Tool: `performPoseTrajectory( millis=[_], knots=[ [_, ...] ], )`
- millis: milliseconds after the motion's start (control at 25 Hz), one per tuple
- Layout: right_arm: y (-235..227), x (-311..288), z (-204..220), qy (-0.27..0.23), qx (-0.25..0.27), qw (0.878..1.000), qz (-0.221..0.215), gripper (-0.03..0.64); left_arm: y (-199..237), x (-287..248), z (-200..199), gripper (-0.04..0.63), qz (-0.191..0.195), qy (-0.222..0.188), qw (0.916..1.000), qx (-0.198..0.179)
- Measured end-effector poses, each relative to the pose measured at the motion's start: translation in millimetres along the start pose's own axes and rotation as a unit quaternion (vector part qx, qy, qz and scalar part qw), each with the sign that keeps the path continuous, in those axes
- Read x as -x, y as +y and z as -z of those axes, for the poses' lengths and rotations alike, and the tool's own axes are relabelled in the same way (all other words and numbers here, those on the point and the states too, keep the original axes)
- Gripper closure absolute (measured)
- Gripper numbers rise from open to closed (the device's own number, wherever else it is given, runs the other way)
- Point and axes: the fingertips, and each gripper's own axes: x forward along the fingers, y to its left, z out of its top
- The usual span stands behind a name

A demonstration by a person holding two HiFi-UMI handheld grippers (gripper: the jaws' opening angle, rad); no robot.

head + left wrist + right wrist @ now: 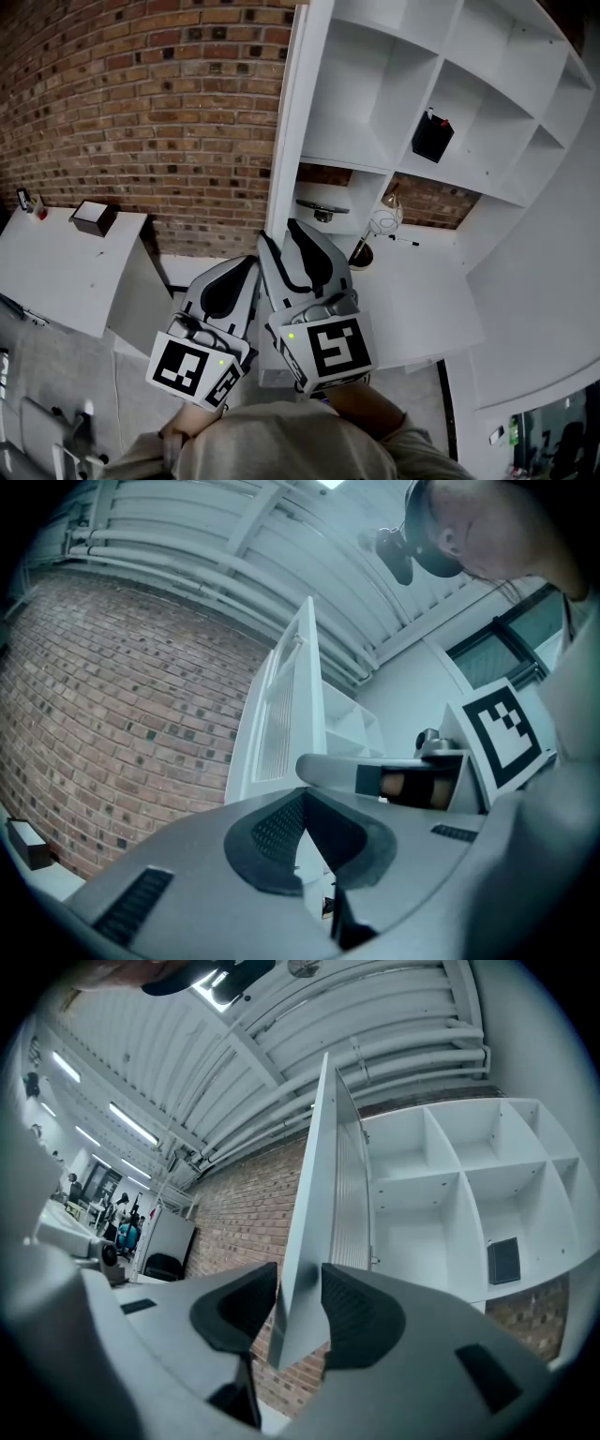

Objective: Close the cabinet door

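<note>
1. Far left, head view: a white desk (pixel 56 272) stands against the brick wall (pixel 159 103), with a dark box (pixel 94 217) on its top.
2. Left gripper (pixel 234 277): I read its jaws as pressed together at the tips, with nothing between them. It sits just beside the right gripper and points up toward the door.
3. Cabinet door (pixel 286 141): it stands open, swung out edge-on from the cabinet's left side, in front of the brick wall.
4. Right gripper (pixel 281 232): in the right gripper view its jaws sit one on each face of the door's lower edge, pinching the panel between the ribbed pads (pixel 352 1312).
5. Cabinet (pixel 487 103): the white compartments to the right of the door are exposed. One compartment holds a black object (pixel 431 137).
</note>
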Motion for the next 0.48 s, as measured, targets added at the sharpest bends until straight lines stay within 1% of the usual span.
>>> performPoseTrajectory(
  millis=[120,240,480],
  knots=[
    [-1,-4,2,-0.001,-0.001,1.000,0.003,0.477,4,-2,0,0.589,-0.002,-0.001,1.0000,-0.002],
    [0,-7,1,-0.003,0.011,1.000,0.009,0.469,9,-3,0,0.588,-0.002,-0.001,1.0000,-0.002],
    [1,-11,-1,-0.002,0.018,1.000,0.020,0.466,15,-7,1,0.589,0.007,0.003,1.0000,0.000]
  ],
)
